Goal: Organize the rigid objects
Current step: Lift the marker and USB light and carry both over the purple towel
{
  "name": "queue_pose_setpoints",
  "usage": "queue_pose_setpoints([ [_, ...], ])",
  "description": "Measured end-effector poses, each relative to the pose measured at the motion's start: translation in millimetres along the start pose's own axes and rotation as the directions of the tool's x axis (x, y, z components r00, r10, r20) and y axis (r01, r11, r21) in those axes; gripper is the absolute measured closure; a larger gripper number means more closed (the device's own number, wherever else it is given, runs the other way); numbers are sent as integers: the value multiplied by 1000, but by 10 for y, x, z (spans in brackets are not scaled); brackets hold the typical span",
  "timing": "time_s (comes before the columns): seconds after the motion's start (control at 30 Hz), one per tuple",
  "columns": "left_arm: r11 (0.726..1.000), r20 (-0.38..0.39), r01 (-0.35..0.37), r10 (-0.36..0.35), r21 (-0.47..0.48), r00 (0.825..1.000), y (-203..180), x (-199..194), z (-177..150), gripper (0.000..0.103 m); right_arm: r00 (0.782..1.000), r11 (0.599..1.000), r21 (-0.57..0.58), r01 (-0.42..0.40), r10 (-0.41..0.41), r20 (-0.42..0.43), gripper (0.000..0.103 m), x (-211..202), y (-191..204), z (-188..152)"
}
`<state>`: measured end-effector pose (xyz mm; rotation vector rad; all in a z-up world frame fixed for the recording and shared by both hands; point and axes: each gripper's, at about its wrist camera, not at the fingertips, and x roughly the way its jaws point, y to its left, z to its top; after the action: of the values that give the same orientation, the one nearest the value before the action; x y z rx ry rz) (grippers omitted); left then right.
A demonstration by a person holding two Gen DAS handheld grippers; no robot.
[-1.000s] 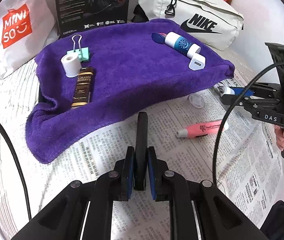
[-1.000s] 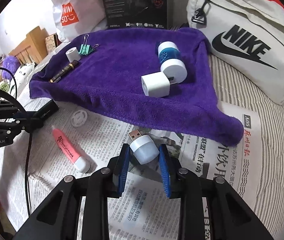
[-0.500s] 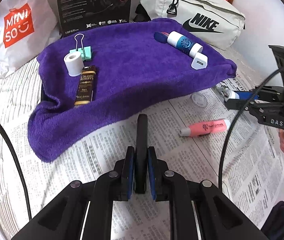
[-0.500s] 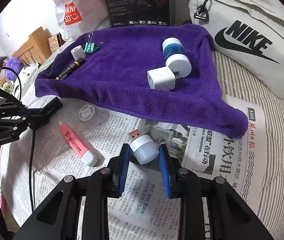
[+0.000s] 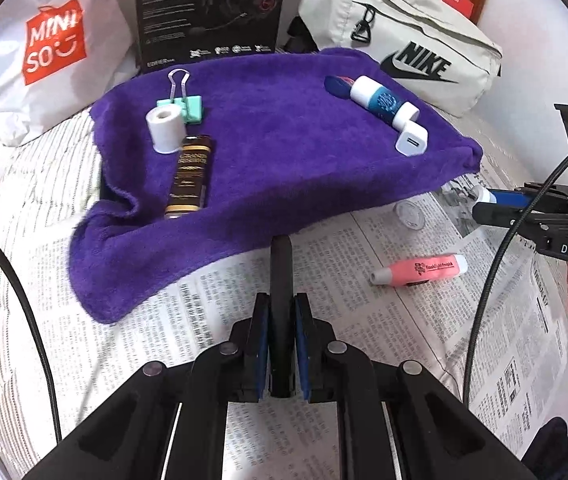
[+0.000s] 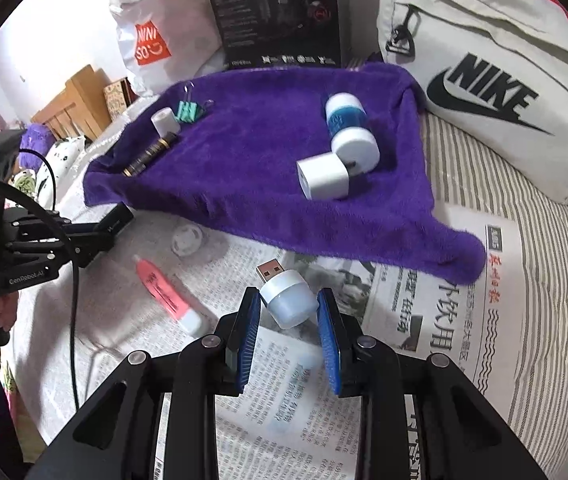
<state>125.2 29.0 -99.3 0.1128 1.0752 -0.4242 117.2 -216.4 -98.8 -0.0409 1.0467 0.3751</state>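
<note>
My left gripper (image 5: 281, 312) is shut on a flat black bar (image 5: 281, 280), held above the newspaper just short of the purple towel (image 5: 276, 160). My right gripper (image 6: 289, 308) is shut on a white USB night light (image 6: 288, 298), held over the newspaper near the towel's (image 6: 252, 168) front edge. On the towel lie a teal binder clip (image 5: 186, 102), a white tape roll (image 5: 165, 128), a dark lighter (image 5: 189, 178), a blue-white tube (image 5: 382, 100) and a white charger cube (image 5: 411, 142). A pink highlighter (image 5: 420, 270) and a clear round cap (image 5: 410, 214) lie on the newspaper.
Behind the towel stand a Miniso bag (image 5: 52, 52), a black box (image 5: 208, 12) and a white Nike bag (image 5: 400, 36). Newspaper (image 6: 404, 320) covers the striped bedding. The other gripper's cable (image 5: 496, 248) hangs at the right in the left wrist view.
Both grippers have risen and moved toward the towel with their objects held. The towel's items have not moved.
</note>
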Motion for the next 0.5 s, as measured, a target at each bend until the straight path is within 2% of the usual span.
queue_pose_setpoints([
  [0.5,999,64,-29,27,23,998,179,-339,269,91,998,998,-29,-46,47,40,74,-5,150,439],
])
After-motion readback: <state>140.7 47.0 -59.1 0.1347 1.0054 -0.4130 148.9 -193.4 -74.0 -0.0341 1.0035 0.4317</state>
